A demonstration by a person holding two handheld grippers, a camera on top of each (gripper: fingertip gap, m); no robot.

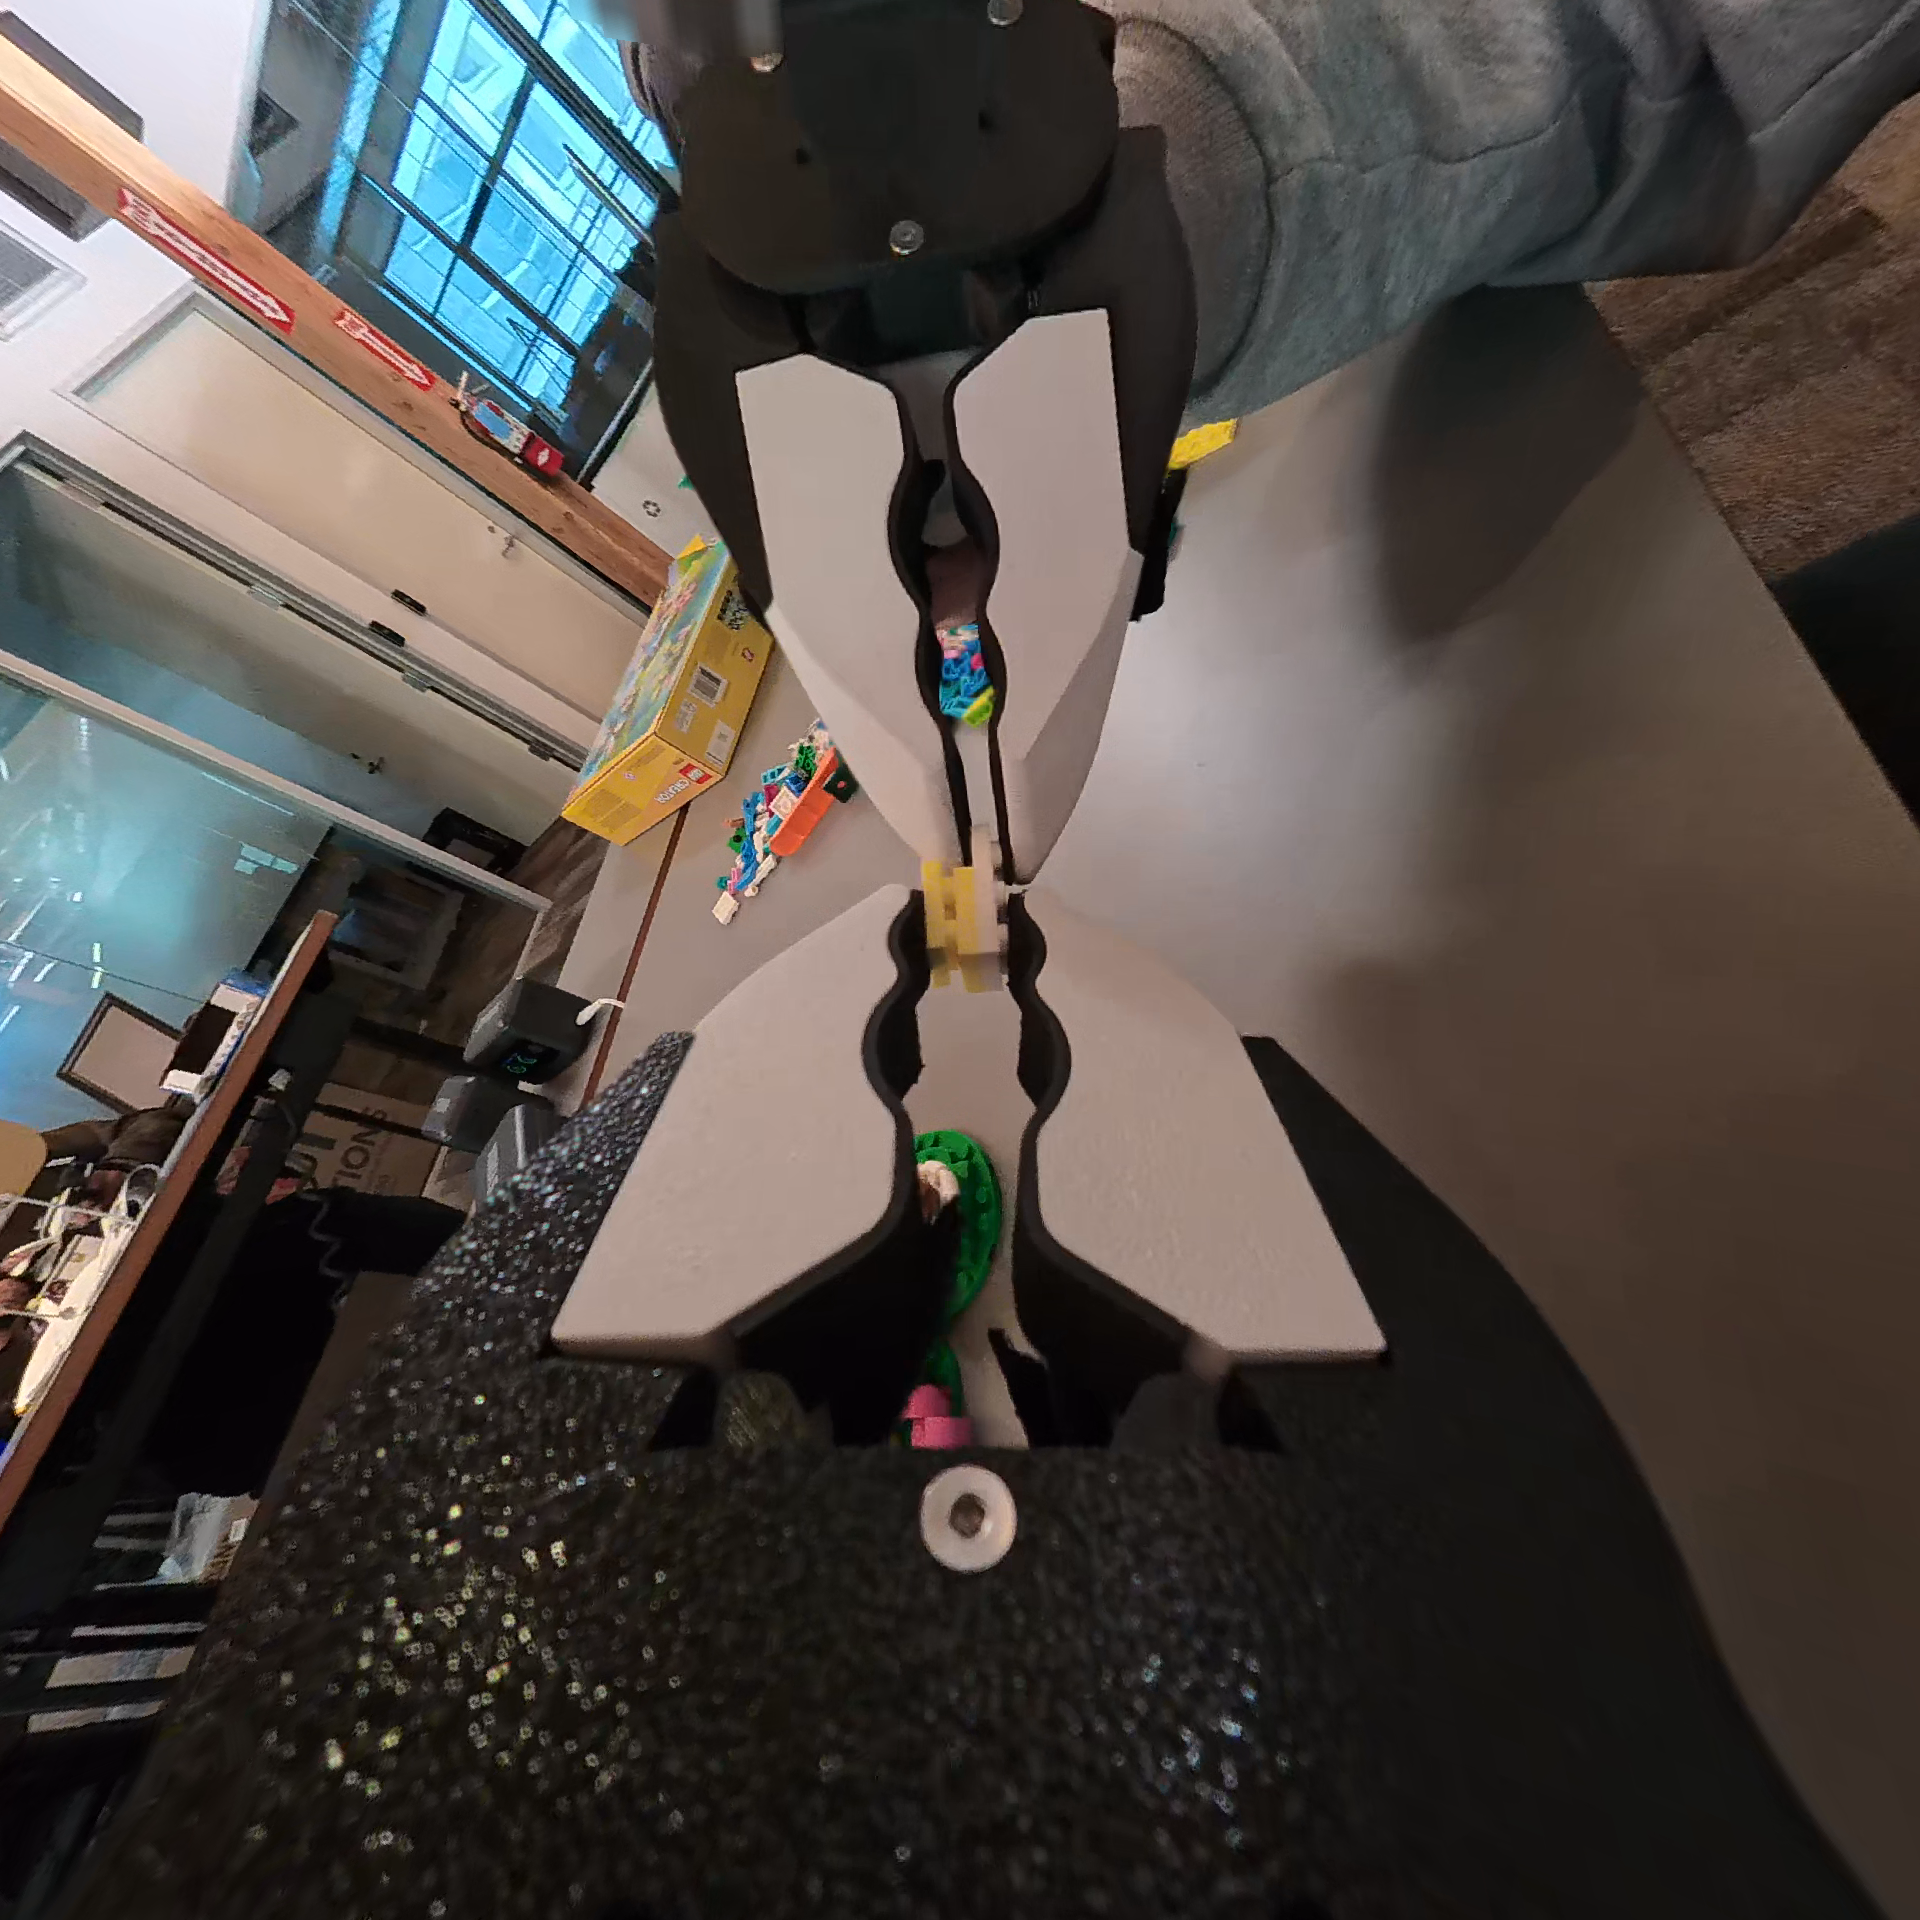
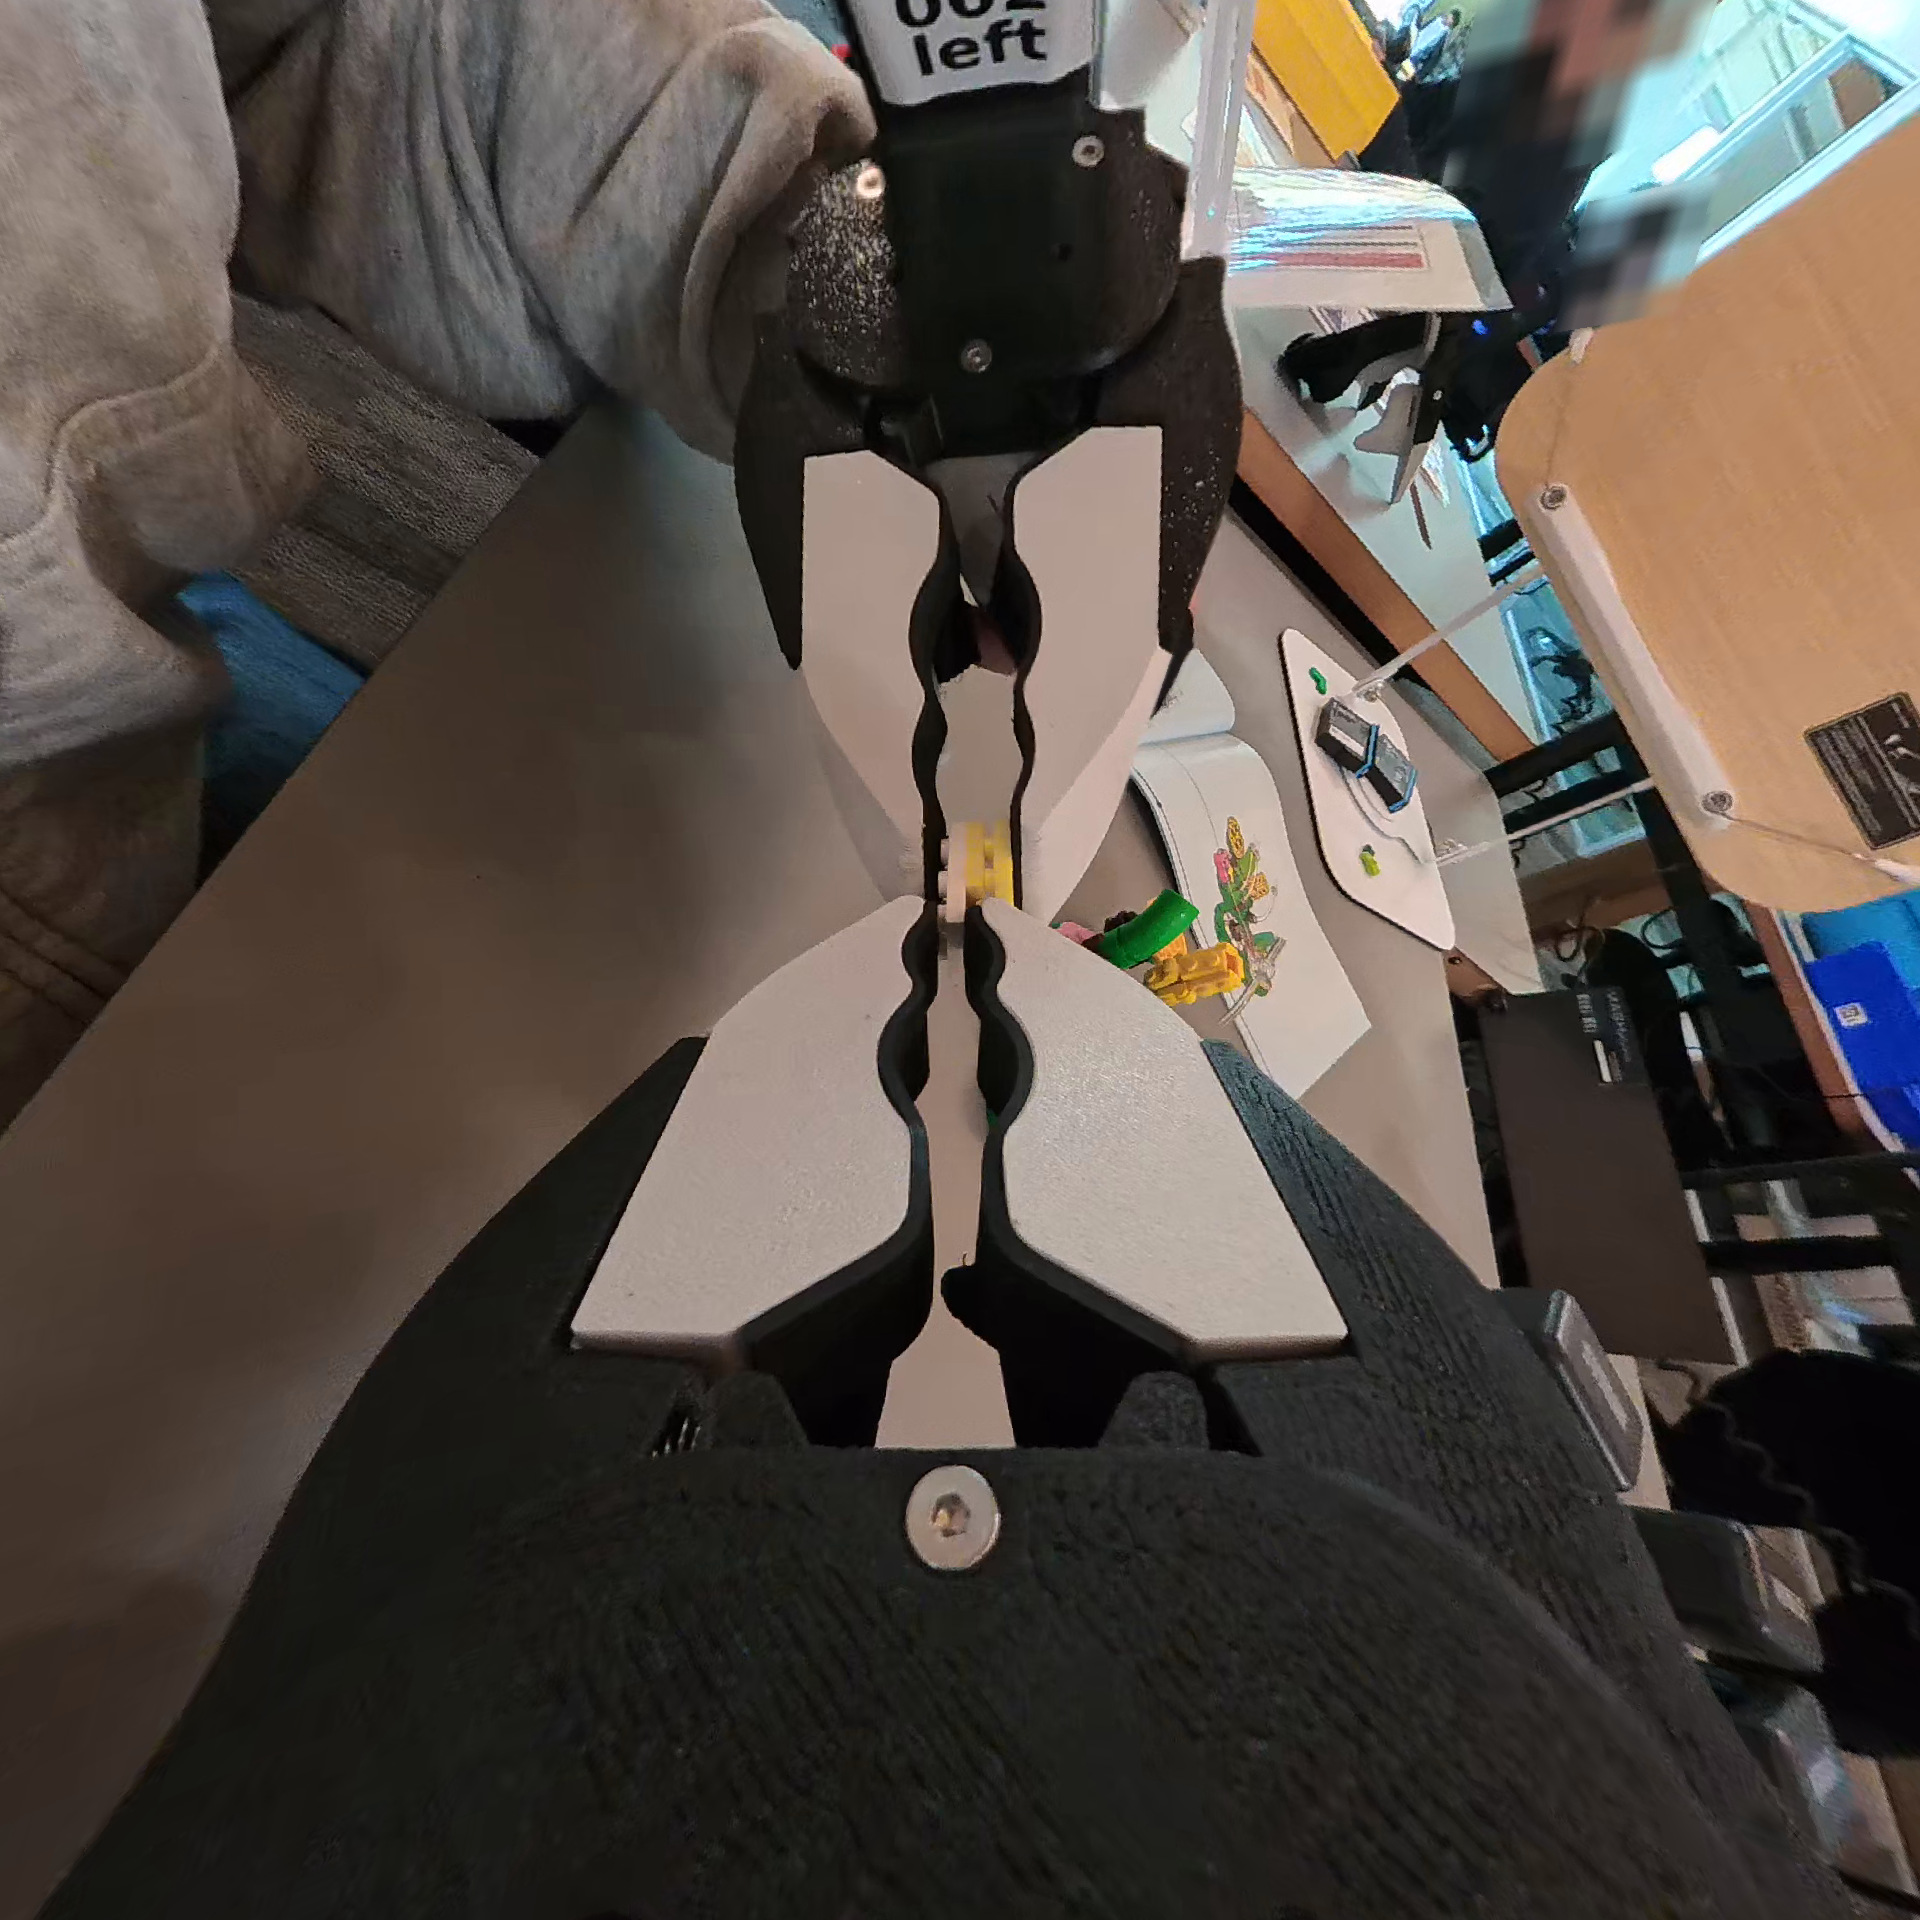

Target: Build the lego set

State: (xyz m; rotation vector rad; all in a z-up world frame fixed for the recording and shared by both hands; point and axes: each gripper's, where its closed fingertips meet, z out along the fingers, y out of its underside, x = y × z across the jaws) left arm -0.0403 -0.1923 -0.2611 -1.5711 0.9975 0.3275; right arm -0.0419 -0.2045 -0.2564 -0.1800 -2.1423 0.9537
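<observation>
A: Both grippers are held tip to tip above the table [image 1: 1351, 831]. A yellow piece [image 1: 951, 925] is clamped in the left gripper [image 1: 961, 935], jaws closed on its two faces. A white round piece [image 1: 987, 857] is pinched at the very tips of the right gripper [image 1: 982, 842], jaws nearly together.

B: Contact between the pieces?

A: The white piece is seen touching the yellow one, edge against face. Whether the studs are seated cannot be told; the joint is small and partly hidden by the fingertips.

B: The right wrist view?

A: The same is shown: yellow piece [image 2: 982, 857] in the far jaws, white piece [image 2: 951, 883] at the tips of the right gripper [image 2: 951, 914]. The two are held clear of the table, well apart from the loose bricks [image 1: 779, 821] and the yellow box [image 1: 675, 707].

B: How is the press judged best done?

A: Faces are to be squared first, so that studs meet sockets flat. Force is best applied along the stud axis, straight and slowly, with the left grip kept firm as the anvil. A tip pinch this shallow is judged prone to let the white piece pivot or pop out; any tilt is to be corrected before more force is added.

B: Release?

A: Only the right jaws are to be eased, once the pieces sit flush.
</observation>
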